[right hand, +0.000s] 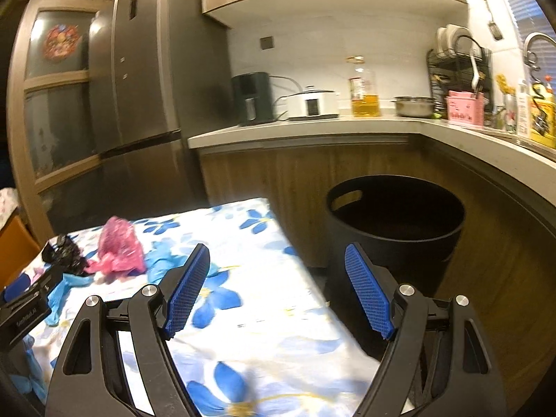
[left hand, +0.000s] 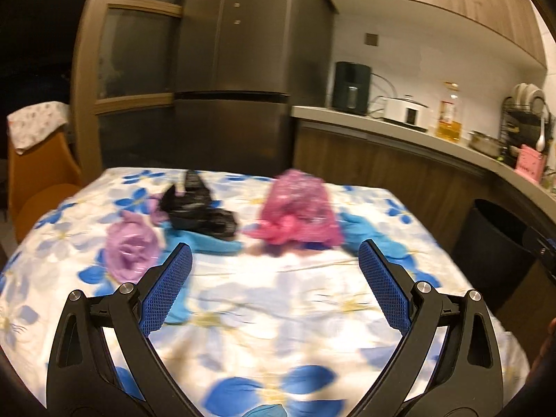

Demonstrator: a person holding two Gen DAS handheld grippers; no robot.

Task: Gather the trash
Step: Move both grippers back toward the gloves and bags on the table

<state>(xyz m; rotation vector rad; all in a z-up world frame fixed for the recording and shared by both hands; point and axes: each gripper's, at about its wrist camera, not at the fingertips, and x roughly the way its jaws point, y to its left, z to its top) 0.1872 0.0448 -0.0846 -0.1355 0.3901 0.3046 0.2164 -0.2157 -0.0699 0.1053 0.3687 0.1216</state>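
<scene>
Left gripper [left hand: 274, 264]: I see its jaws spread wide with nothing between the blue pads, hovering over the near part of the table [left hand: 264, 316].

Right gripper [right hand: 278, 278]: mine here is also spread wide and empty, held over the table's right edge, pointing toward the bin [right hand: 396, 222].

Pink bag [left hand: 299, 213]: crumpled on the floral cloth, far side of the table, ahead and slightly right of the left gripper (blurred, so I can't read its detail).

Black bag [left hand: 199, 208]: crumpled, left of the pink bag and apart from it.

Purple bag [left hand: 130, 246]: near the table's left side, just beyond the left gripper's left finger.

Blue gloves [left hand: 368, 232]: one lies just right of the pink bag; more blue material lies under the black bag's near edge and runs toward the left finger.

Bin: black, round, with a handle slot, standing on the floor beside the table's right edge, in front of the wooden cabinets; I can't tell what is inside.

Counter [right hand: 312, 130]: carries a dark appliance, a white cooker, an oil bottle and a metal pot.
</scene>
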